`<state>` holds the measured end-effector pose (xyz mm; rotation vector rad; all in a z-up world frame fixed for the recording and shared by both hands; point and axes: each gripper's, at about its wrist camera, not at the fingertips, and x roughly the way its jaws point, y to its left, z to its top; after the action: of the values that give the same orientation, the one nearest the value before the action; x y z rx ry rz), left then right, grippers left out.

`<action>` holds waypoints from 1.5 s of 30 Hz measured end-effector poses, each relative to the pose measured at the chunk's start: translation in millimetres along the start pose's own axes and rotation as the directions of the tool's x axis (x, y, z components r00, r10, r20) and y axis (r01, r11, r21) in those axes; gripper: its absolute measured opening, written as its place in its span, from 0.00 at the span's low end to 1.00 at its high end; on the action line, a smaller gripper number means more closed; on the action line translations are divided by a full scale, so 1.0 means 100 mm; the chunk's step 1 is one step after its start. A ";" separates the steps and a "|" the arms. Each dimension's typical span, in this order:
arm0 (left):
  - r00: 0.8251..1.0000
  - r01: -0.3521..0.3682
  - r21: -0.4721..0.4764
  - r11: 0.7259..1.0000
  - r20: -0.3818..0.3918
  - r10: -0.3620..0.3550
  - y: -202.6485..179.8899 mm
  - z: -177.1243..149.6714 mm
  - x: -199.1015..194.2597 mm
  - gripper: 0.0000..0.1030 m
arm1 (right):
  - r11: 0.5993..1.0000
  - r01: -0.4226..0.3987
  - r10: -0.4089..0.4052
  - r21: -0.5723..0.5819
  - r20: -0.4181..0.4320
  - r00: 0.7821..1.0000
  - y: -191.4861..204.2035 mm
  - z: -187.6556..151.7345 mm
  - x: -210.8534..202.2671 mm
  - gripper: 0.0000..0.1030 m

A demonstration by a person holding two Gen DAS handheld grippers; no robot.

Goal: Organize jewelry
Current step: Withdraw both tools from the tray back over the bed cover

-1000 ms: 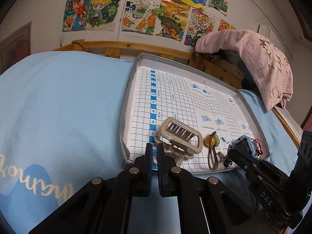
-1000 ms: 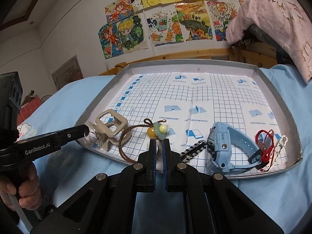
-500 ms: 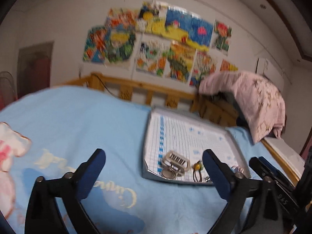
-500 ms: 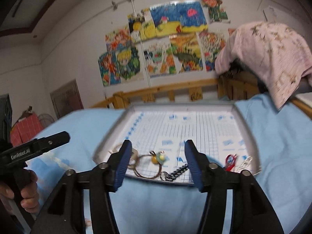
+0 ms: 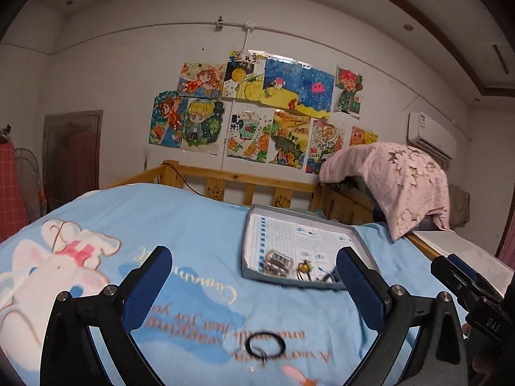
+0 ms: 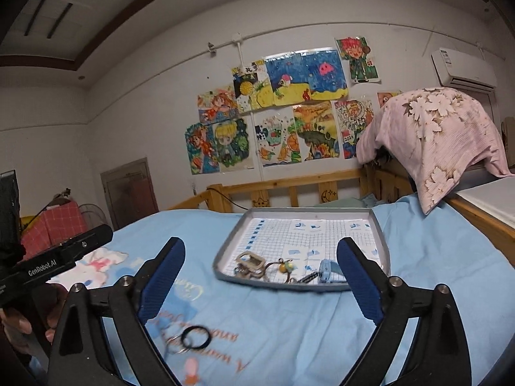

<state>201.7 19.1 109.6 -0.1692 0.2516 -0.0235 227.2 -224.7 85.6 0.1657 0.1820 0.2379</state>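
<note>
A grey tray [image 5: 360, 241] [image 6: 381, 241] with gridded paper lies on the blue bedspread. Along its near edge lie a beige hair clip [image 5: 278, 262] [image 6: 249, 262], a cord with a yellow bead [image 5: 304, 267] [image 6: 283, 267], a dark chain [image 6: 309, 277] and a light blue watch [image 6: 328, 270]. A black hair tie [image 5: 265, 345] [image 6: 195, 337] lies on the bedspread, close in front of both grippers. My left gripper [image 5: 254, 286] and right gripper [image 6: 260, 276] are wide open, empty, held back from the tray.
The blue bedspread [image 5: 161, 225] has a rabbit print [image 5: 64, 257] at the left. A wooden rail [image 5: 257, 189] runs along the far edge. A pink blanket [image 5: 402, 180] is draped at the back right. Drawings hang on the wall [image 5: 257, 112].
Both grippers have opened from shut to wide open and pulled back and up from the tray. The black hair tie on the bedspread has come into view.
</note>
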 end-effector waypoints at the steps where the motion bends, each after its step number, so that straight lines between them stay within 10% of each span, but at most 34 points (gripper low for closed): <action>1: 1.000 0.005 0.000 1.000 -0.005 -0.005 0.00 -0.04 -0.09 1.00 | 1.000 0.000 0.000 -0.002 0.002 1.000 0.02 -0.02 -0.09 0.93; 23: 0.998 -0.049 0.059 0.997 -0.034 0.051 0.06 -0.86 -1.36 1.00 | 0.998 0.049 -0.051 -0.051 -0.047 0.998 0.34 -0.64 -1.44 0.98; 45: 0.995 -0.052 0.091 0.995 -0.078 0.059 0.17 -0.74 -1.12 1.00 | 0.997 0.045 -0.047 -0.057 -0.049 0.998 0.33 -0.59 -1.16 0.98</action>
<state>75.0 28.9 63.4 -0.0730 0.3350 0.0138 97.8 -212.9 52.6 0.0999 0.2285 0.2011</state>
